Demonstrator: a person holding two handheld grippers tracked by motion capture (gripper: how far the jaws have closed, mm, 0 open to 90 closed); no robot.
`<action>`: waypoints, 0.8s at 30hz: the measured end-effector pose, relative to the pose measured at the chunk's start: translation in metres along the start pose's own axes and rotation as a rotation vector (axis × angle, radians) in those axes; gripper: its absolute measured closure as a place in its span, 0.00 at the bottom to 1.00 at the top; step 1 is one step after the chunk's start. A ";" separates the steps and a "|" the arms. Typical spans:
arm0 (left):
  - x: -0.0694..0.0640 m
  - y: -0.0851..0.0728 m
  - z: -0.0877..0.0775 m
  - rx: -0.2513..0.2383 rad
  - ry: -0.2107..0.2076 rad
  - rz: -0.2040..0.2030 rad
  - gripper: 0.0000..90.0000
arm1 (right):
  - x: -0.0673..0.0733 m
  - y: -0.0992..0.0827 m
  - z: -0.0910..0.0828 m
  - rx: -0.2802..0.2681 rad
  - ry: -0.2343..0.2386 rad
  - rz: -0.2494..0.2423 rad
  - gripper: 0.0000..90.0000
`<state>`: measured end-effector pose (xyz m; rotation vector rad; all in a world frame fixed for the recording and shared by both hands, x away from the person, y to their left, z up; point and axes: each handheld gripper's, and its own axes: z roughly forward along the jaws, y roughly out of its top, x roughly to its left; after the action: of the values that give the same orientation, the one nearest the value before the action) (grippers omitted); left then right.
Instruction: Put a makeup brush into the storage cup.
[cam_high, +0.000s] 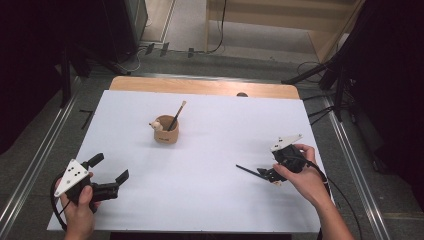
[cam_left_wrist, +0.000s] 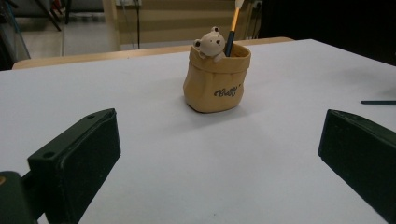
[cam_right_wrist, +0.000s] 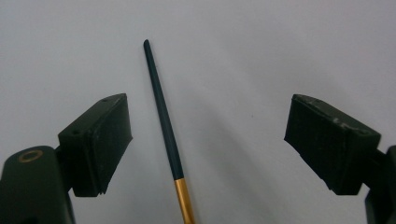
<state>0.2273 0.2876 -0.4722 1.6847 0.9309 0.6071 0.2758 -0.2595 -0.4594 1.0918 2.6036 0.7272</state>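
White sheet (cam_high: 200, 200) covers the table, wooden edge showing at the far side. Right gripper (cam_high: 265, 174) sits at the right of the sheet in the high view, held by the person's right hand (cam_high: 300, 177) with the forearm coming in from the bottom right corner; wrist bent inward, tool tipped down low and pointing left. Its jaws are spread wide and straddle a thin brush (cam_right_wrist: 163, 121) lying flat on the sheet, dark green handle with a gold band nearer the camera; pads not touching it, brush closer to the left-hand pad in the right gripper view. Left gripper (cam_high: 111, 172) at the bottom left, left hand (cam_high: 80, 200) wrapped round its body, jaws level, aimed right and a bit away from the person, spread wide with nothing between. Tan bear pot (cam_left_wrist: 215, 77) stands upright mid-sheet, well apart from both grippers, a second brush (cam_high: 177, 115) leaning in it.
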 end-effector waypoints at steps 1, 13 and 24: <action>0.000 0.000 0.000 0.003 0.004 0.001 0.00 | 0.000 0.000 0.001 0.009 0.005 -0.008 0.17; 0.000 0.000 0.000 -0.003 0.001 0.005 0.00 | 0.003 0.004 0.011 0.140 0.024 -0.059 0.18; -0.001 0.000 0.000 -0.001 0.000 0.008 0.00 | 0.006 0.004 0.022 0.255 0.062 -0.081 0.20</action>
<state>0.2272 0.2869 -0.4721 1.6883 0.9238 0.6133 0.2821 -0.2447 -0.4757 1.0360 2.8339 0.4259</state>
